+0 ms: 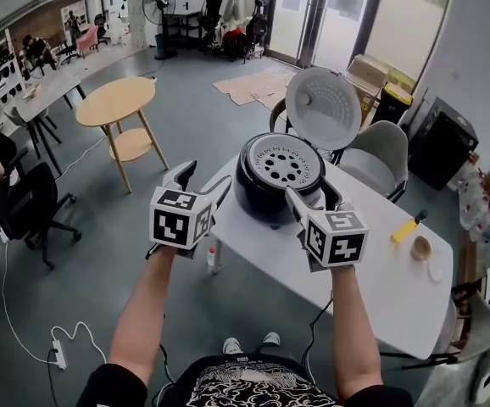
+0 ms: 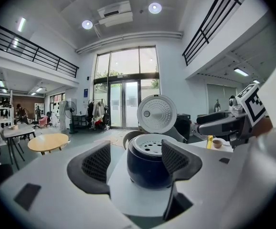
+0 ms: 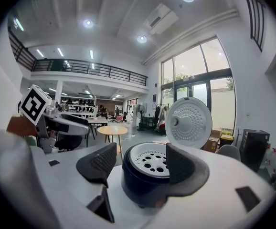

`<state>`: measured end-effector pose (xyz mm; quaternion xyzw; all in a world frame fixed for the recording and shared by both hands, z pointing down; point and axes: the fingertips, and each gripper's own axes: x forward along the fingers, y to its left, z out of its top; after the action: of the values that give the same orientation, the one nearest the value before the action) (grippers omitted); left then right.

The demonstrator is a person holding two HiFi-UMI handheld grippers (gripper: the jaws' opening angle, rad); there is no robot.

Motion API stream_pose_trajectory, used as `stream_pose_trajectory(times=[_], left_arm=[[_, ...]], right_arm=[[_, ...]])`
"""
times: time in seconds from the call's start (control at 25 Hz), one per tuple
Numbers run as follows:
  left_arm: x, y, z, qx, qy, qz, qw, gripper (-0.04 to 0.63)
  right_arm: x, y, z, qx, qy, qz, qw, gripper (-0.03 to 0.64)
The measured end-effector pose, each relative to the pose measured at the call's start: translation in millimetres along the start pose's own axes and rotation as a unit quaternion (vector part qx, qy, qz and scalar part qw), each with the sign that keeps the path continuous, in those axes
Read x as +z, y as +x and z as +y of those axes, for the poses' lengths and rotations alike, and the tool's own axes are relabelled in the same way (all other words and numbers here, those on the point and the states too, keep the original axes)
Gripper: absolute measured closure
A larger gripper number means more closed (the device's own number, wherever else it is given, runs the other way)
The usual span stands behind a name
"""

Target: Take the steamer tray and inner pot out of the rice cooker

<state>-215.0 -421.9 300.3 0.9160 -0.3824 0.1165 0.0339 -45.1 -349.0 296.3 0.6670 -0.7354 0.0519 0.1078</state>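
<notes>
both our claws are wide open and hold nothing. the left gripper (image 1: 204,181) and the right gripper (image 1: 314,200) hang in the air on our side of the rice cooker (image 1: 272,195) and do not touch it. when we look along each claw, the cooker shows in the gap between the jaws, but it is further off and not gripped

the cooker stands near the far left corner of the white table (image 1: 398,287). its lid (image 1: 323,107) stands open at the back. the steamer tray (image 1: 281,161), white with round holes, lies flat in the top of the cooker. we cannot see the inner pot, and we think it sits under the tray

what could go wrong? the tray looks thin and sits low in the cooker, so a jaw may slip off its rim and drop it. if we pull on one side only, the tray may tip and get stuck. a push from the side could slide the cooker toward the table edge, which is close. a claw lifted too far back could bump the open lid

we can read no brand or words on the cooker, tray or lid. the cubes on the grippers show only black and white square marks
</notes>
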Motion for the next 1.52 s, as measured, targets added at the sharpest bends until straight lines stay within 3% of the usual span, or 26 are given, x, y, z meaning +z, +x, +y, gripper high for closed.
stream_pose_trajectory(times=[0.16,0.4,0.72,0.88,1.2,1.52], left_arm=[[-0.3,19.4,-0.5,-0.004,0.008,0.003,1.0,0.267],[1.9,59.8,16.1,0.001,0.015,0.008,0.9999,0.267],[10.9,147.0,27.4,0.013,0.016,0.018,0.9996,0.267],[20.9,190.7,35.7,0.013,0.015,0.023,0.9995,0.267],[18.2,263.3,53.5,0.011,0.01,0.037,0.9992,0.267],[15.7,289.8,64.4,0.025,0.013,0.048,0.9984,0.267]], right_arm=[[-1.6,17.0,-14.2,0.004,-0.009,0.004,1.0,0.295],[9.7,63.4,-38.4,0.046,-0.07,0.023,0.996,0.295],[5.3,143.2,-90.1,0.136,-0.145,0.091,0.976,0.295],[-5.5,184.2,-98.0,0.195,-0.199,0.144,0.95,0.279],[-53.3,259.9,-107.3,0.289,-0.227,0.271,0.89,0.278],[-89.2,293.2,-117.1,0.326,-0.259,0.373,0.829,0.278]])
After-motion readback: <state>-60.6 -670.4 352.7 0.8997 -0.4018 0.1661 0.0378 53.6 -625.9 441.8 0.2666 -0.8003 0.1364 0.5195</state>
